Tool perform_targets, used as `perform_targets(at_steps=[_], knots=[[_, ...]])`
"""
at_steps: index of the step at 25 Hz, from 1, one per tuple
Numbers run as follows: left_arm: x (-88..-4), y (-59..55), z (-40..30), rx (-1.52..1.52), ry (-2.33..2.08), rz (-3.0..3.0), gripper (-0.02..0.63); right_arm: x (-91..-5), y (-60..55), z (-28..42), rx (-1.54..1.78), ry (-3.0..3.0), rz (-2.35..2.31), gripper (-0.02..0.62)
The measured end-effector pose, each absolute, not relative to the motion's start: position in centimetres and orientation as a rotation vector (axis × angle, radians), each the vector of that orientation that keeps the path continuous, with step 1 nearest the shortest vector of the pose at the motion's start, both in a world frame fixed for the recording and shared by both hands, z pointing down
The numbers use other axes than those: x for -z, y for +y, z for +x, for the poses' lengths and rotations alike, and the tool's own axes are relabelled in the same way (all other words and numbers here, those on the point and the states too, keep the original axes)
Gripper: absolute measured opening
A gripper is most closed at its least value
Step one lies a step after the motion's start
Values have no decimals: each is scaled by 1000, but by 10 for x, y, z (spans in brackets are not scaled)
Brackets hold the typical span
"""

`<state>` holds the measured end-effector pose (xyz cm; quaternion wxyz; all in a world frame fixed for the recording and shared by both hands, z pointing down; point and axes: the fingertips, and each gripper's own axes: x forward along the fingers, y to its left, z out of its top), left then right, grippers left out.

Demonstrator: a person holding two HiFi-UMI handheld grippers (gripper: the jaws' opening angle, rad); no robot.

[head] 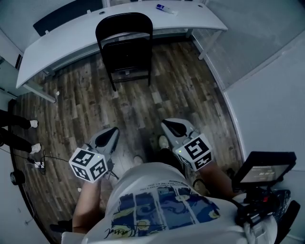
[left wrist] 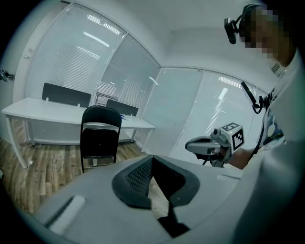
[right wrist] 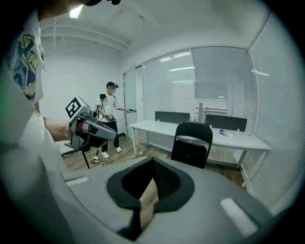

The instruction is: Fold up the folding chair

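Observation:
The black folding chair [head: 125, 45] stands unfolded on the wood floor, its back toward the white table [head: 57, 35]. Both grippers are held well short of it, over the floor in front of me. My left gripper [head: 114, 129] is shut with nothing between its jaws, and the chair [left wrist: 99, 136] shows ahead and to the left in its view. My right gripper [head: 167, 124] is also shut and empty, with the chair [right wrist: 192, 143] ahead and slightly right in its view. Each gripper appears in the other's view, apart from the chair.
Glass partition walls [head: 257, 52] close the room on the right. Another person [right wrist: 110, 124] stands at the left, near cables on the floor [head: 28, 164]. A dark camera rig [head: 264, 174] sits at my right. A small blue and white item [head: 166, 8] lies on the table.

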<state>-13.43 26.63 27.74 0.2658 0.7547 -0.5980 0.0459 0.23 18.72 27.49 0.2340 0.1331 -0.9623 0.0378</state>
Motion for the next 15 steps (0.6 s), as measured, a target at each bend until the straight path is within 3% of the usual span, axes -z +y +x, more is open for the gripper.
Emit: perform_targets(at_steps=[15], knots=[[-288, 325, -117, -126, -1560, 2099, 6, -269, 256, 17, -52, -2645, 421, 2]])
